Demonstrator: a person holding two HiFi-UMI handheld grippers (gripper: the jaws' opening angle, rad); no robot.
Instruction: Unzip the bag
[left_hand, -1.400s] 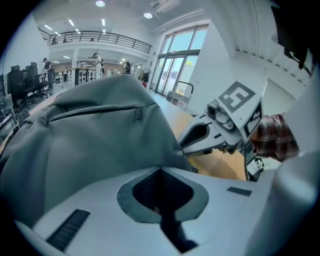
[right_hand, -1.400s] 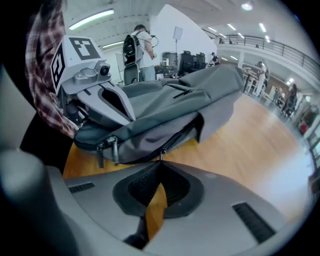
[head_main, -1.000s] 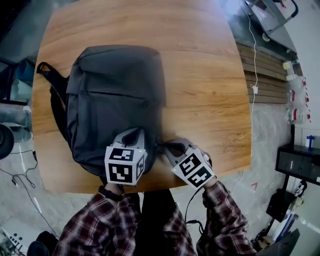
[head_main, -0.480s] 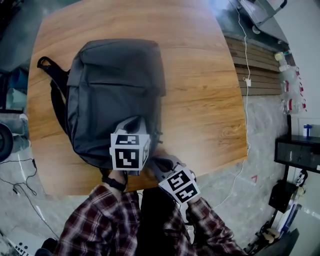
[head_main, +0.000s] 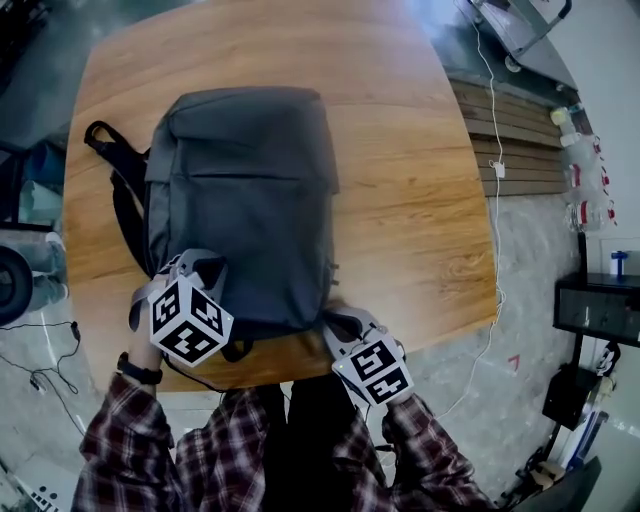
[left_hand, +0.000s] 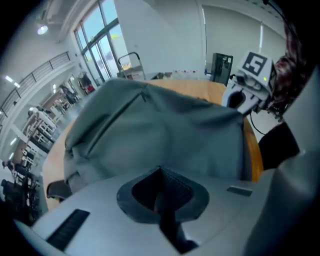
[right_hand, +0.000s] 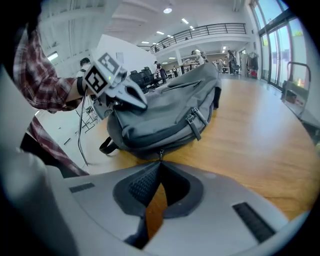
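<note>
1. Grey fabric bag (head_main: 245, 190) lies flat on the wooden table (head_main: 410, 150), left of centre in the head view, with its bottom edge toward the lower edge of the frame.
2. Its black shoulder straps (head_main: 118, 195) spill out along its left side, up toward the upper left of the frame.
3. A small zipper pull (right_hand: 160, 154) hangs off the bag's near edge, dead centre in the right gripper view.
4. My right gripper (right_hand: 160, 165) has its jaws closed together with their tips right on that zipper pull, clamping it. In the head view it sits at the bag's lower right corner, low and right of centre.
5. My left gripper (left_hand: 160, 171) has its jaws pressed together as well, tips up against the grey cloth. It may be pinching a fold of the bag, but the close blur keeps me from being sure.
6. In the head view the left gripper sits over the bag's lower left corner, well apart from the right one.
7. Beyond the bag, my plaid sleeves (head_main: 180, 455) fill the bottom of the head view, and a white cable (head_main: 497, 150) trails on the floor at the right.
</note>
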